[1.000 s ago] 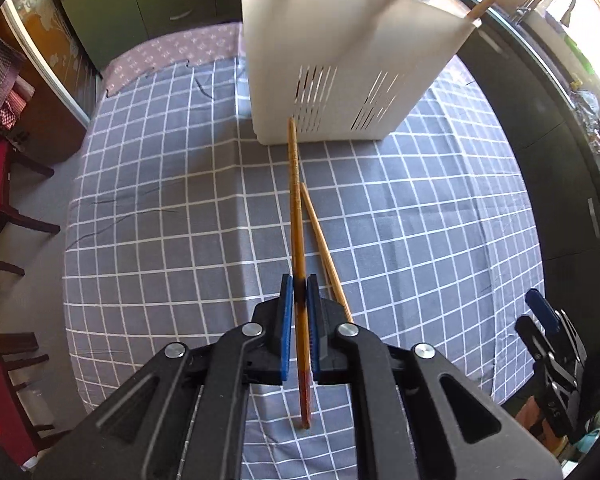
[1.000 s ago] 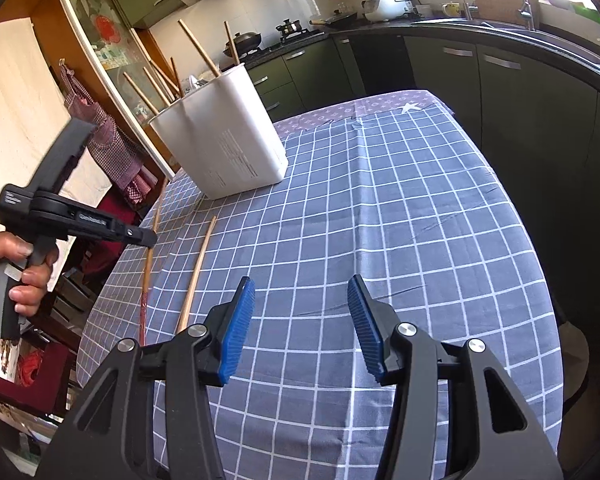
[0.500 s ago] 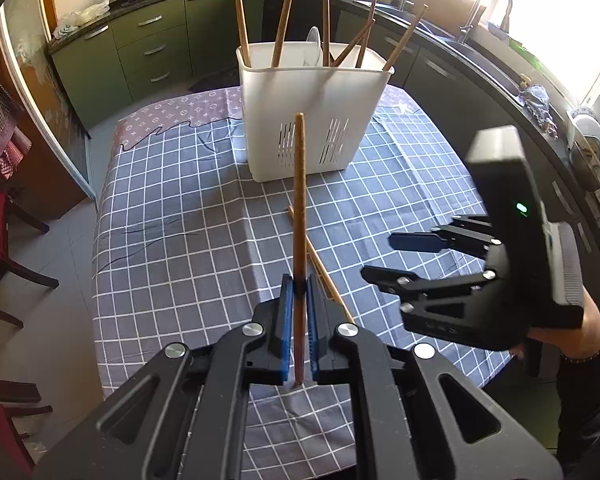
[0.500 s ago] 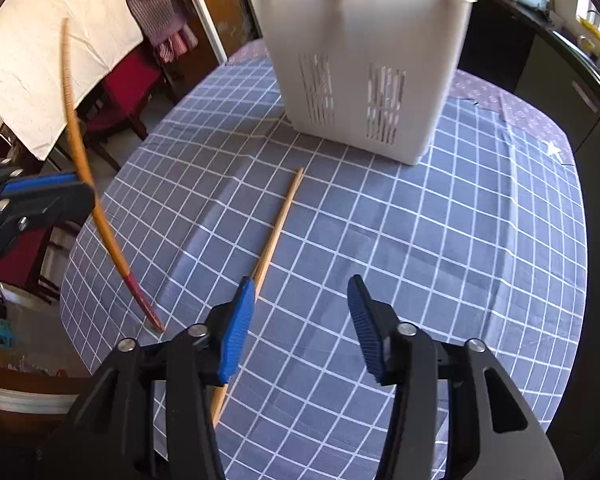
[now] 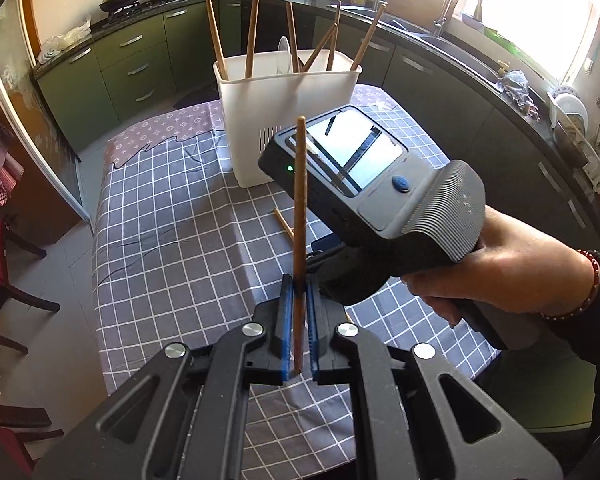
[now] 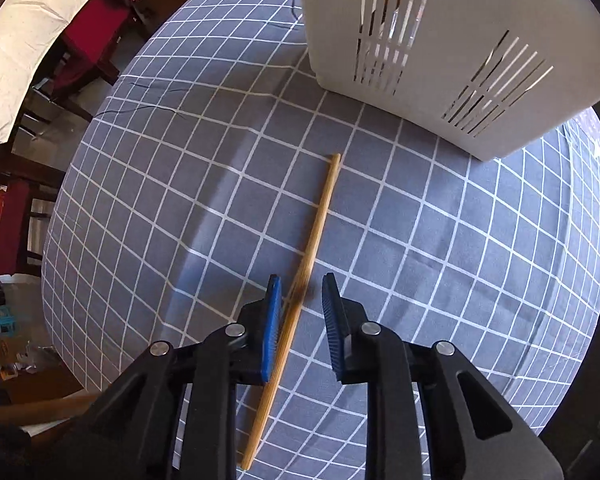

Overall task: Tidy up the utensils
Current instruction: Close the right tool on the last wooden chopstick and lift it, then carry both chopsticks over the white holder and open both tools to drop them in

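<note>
Right wrist view: right gripper (image 6: 300, 312) hangs low over the checked tablecloth (image 6: 148, 208), jaws apart, straddling a pale chopstick (image 6: 314, 236) that lies flat on the cloth. The stick runs between the blue pads, from about 6 o'clock near the lower frame edge up to its far tip at 12 o'clock. Its long axis is nearly in line with the fingers, tilted slightly toward 1 o'clock, so the pads face its sides. The stick sits closer to the left pad than the right; contact cannot be told. The white slotted utensil holder (image 6: 440, 40) stands beyond the far tip, at 1 o'clock, apart from the stick.

Left wrist view: left gripper (image 5: 298, 308) is clamped on a darker chopstick (image 5: 300, 200), held clear of the table and pointing to 12 o'clock. The holder (image 5: 252, 120) stands ahead at 12 o'clock, with several sticks already upright in it. The right hand (image 5: 500, 276) and its device cross at 3 o'clock, over the table.

Judgement: the flat stick is the right gripper's to take. Closing squarely should catch it near mid-length. The left load needs only to travel on to the holder's open top.
</note>
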A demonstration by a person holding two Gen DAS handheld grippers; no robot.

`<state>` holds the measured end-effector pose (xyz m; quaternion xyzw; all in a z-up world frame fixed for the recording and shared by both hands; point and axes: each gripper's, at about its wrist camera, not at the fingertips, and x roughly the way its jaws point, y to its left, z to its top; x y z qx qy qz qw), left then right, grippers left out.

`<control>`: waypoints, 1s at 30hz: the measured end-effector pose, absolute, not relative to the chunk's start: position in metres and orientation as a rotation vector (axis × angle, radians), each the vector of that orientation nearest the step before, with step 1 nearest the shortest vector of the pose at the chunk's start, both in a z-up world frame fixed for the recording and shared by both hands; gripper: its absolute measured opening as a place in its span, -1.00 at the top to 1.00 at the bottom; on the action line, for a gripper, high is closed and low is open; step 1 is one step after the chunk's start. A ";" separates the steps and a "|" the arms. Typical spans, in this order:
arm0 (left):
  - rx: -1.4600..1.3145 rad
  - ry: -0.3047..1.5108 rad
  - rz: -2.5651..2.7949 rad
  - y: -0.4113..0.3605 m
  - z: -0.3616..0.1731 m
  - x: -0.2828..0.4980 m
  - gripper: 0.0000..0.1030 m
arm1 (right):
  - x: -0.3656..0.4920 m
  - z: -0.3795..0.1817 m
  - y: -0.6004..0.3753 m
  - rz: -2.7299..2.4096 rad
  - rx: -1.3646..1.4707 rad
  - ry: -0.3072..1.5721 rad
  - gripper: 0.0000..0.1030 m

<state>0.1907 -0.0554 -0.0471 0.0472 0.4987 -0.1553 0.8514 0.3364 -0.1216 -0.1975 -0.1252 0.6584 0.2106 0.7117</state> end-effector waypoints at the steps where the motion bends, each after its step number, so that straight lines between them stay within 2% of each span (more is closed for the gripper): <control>1: 0.100 1.051 -0.331 -0.055 -0.047 0.190 0.87 | 0.338 -0.199 -0.119 0.458 -0.283 1.466 0.57; 8: 0.102 1.043 -0.332 -0.053 -0.047 0.186 0.87 | 0.339 -0.204 -0.098 0.423 -0.336 1.464 0.58; 11: 0.098 1.040 -0.332 -0.051 -0.047 0.184 0.87 | 0.335 -0.206 -0.086 0.428 -0.344 1.455 0.68; 12: 0.099 1.038 -0.331 -0.050 -0.047 0.183 0.87 | 0.335 -0.206 -0.085 0.431 -0.338 1.455 0.80; 20: 0.100 1.044 -0.322 -0.044 -0.049 0.180 0.87 | 0.331 -0.204 -0.102 0.472 -0.297 1.441 0.86; 25: 0.104 1.043 -0.322 -0.045 -0.049 0.179 0.87 | 0.313 -0.175 -0.120 0.505 -0.267 1.339 0.86; 30: 0.104 1.043 -0.319 -0.044 -0.050 0.179 0.87 | 0.282 -0.122 -0.150 0.528 -0.213 1.153 0.86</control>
